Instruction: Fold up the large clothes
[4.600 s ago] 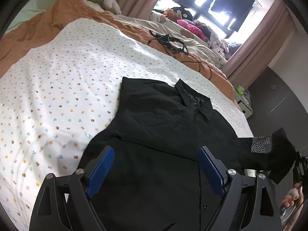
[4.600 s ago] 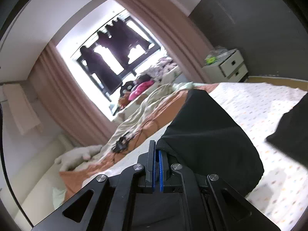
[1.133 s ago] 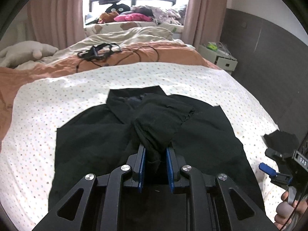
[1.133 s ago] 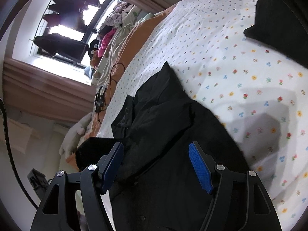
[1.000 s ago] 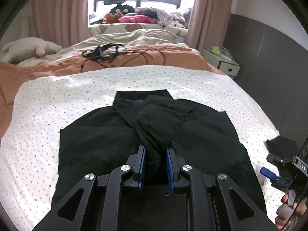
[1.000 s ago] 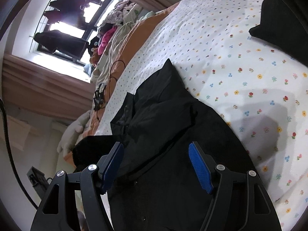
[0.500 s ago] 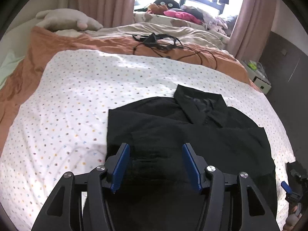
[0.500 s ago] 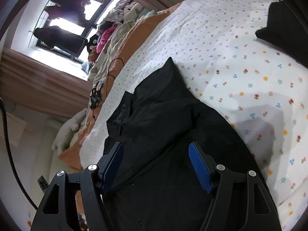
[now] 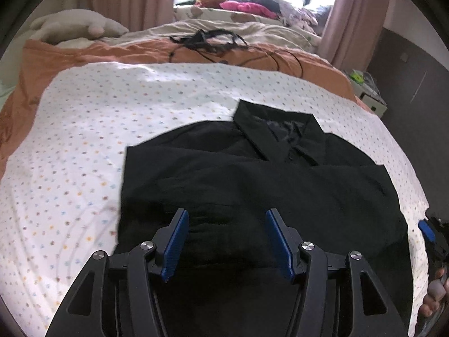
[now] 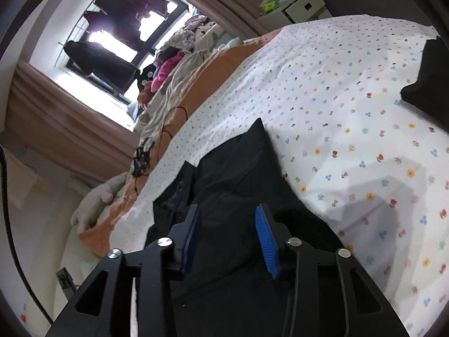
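A black collared shirt (image 9: 252,185) lies flat on the flowered white sheet (image 9: 84,140), collar toward the window and sleeves folded in across the body. My left gripper (image 9: 227,224) hangs open just over the shirt's lower left part, nothing between its blue pads. In the right wrist view the same shirt (image 10: 241,174) lies under my right gripper (image 10: 228,224). Its jaws are closing, with a gap still between the pads and black cloth behind them. The right gripper (image 9: 428,231) also shows at the far right of the left wrist view, held by a hand (image 9: 435,289).
An orange blanket (image 9: 112,53) with black cables (image 9: 207,39) covers the far end of the bed, beside a plush toy (image 9: 75,26). Clothes are piled under the window (image 9: 247,2). A white nightstand (image 10: 297,5) stands by the dark wall. Another dark garment (image 10: 426,84) lies at the sheet's right edge.
My left gripper let go of the bunched sleeve, opened, and sank closer to the shirt's left side. The sleeve now lies flat across the shirt. The right gripper's jaws have narrowed.
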`<action>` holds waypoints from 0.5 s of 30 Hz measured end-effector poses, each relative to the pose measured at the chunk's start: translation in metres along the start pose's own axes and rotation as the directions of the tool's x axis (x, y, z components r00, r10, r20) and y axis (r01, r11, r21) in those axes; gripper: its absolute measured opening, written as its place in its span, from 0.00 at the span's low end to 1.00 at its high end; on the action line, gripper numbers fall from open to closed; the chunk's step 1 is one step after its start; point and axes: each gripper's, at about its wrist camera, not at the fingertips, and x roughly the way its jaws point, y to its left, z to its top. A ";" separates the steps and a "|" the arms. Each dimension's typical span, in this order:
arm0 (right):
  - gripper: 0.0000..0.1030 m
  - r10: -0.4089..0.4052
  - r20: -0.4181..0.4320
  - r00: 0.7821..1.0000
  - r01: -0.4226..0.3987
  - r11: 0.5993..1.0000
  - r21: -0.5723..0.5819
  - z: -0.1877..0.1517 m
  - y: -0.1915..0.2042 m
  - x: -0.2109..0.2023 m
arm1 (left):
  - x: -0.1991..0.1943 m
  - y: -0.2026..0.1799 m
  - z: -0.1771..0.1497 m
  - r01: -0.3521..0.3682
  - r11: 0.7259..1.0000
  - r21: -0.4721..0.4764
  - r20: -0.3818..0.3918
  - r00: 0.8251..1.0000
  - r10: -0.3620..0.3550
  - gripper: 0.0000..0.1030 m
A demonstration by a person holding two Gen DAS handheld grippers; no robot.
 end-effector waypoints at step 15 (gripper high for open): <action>0.18 -0.232 -0.131 0.964 0.213 0.966 -0.146 -0.022 -0.006 0.054 | 0.063 0.009 -0.022 -0.057 0.995 0.076 -0.127 0.990 0.066 0.36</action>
